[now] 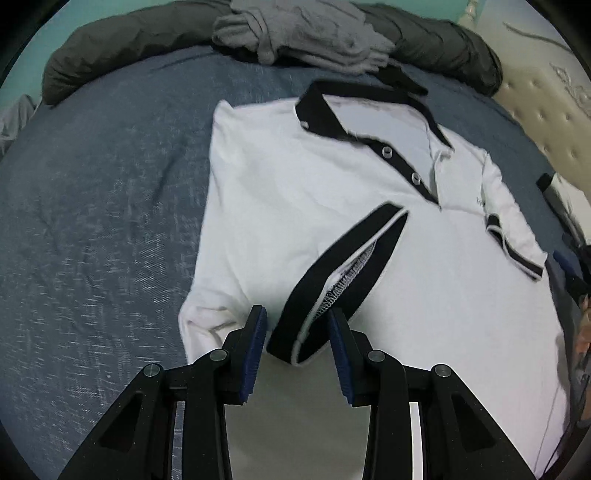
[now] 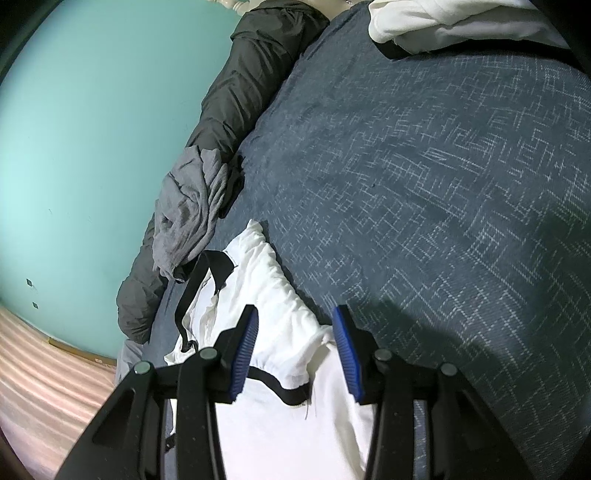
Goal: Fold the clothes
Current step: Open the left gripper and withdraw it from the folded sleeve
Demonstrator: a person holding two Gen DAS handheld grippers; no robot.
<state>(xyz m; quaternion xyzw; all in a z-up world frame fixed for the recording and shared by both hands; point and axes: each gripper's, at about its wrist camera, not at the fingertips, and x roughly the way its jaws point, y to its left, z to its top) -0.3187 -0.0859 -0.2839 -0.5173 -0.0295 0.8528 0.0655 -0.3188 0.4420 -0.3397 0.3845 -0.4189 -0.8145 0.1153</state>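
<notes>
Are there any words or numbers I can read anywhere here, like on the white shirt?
No text can be read anywhere.
White polo shirt: a tiny dark mark on the chest near the sleeve may be a logo or lettering, too small and blurred to read.
Grey clothes, dark jacket, blue bedcover, green wall: no writing visible.

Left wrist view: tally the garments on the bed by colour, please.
White polo shirt with black trim: 1
Grey garment, crumpled: 1
Dark grey jacket: 1
Total: 3
</notes>
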